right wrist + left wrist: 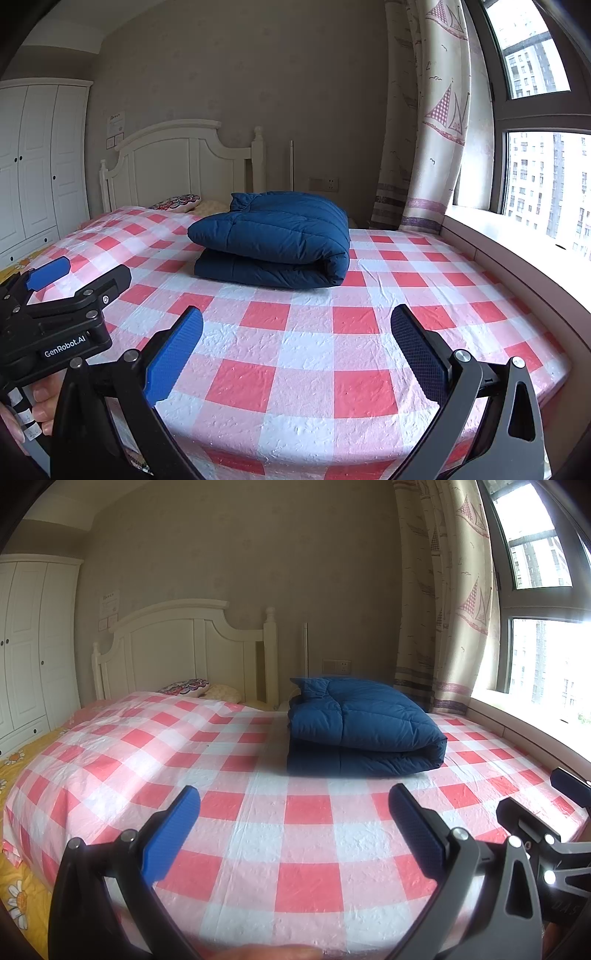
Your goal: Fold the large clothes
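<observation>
A dark blue padded jacket (360,727) lies folded in a thick bundle on the red-and-white checked sheet (258,812) of the bed; it also shows in the right wrist view (277,240). My left gripper (293,827) is open and empty, held above the near part of the bed, well short of the jacket. My right gripper (297,347) is open and empty too, also short of the jacket. The right gripper's body shows at the right edge of the left wrist view (546,830), and the left gripper's body at the left edge of the right wrist view (62,317).
A white headboard (177,653) and pillows (192,688) stand at the far end. A white wardrobe (29,646) is at the left. A curtain (443,609) and a window sill (517,243) run along the right. A yellow flowered sheet (18,886) hangs at the left.
</observation>
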Tool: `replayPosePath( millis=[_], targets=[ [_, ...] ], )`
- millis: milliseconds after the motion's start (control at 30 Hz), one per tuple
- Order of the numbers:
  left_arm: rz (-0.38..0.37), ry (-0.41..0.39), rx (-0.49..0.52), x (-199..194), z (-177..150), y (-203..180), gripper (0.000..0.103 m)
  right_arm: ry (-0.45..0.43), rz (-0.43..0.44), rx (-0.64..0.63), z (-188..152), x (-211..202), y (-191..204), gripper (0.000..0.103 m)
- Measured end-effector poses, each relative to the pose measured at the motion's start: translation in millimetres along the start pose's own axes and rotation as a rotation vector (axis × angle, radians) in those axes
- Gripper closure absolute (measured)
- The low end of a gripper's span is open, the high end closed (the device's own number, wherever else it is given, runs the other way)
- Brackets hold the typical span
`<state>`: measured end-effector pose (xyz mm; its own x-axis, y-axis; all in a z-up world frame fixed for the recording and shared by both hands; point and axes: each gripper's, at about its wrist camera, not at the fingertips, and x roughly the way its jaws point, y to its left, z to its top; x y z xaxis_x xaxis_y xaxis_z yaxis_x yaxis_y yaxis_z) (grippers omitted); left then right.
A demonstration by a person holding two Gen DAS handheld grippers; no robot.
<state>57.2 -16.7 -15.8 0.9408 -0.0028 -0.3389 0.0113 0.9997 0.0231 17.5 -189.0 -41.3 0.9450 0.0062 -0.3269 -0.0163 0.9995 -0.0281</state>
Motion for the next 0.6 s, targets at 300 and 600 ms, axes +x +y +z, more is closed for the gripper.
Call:
replayPosePath(
  millis=[300,600],
  targets=[
    [0.003,-0.016,0.011,-3.7,0.6,0.5,0.002,-0.005,-0.002,0.0,-0.5,-1.1,0.6,0.005],
    [0.002,-0.033,0.023,-6.7,3.9,-1.0,0.002,-0.002,0.004,-0.008,-0.9,-1.1,1.2,0.005]
  ],
)
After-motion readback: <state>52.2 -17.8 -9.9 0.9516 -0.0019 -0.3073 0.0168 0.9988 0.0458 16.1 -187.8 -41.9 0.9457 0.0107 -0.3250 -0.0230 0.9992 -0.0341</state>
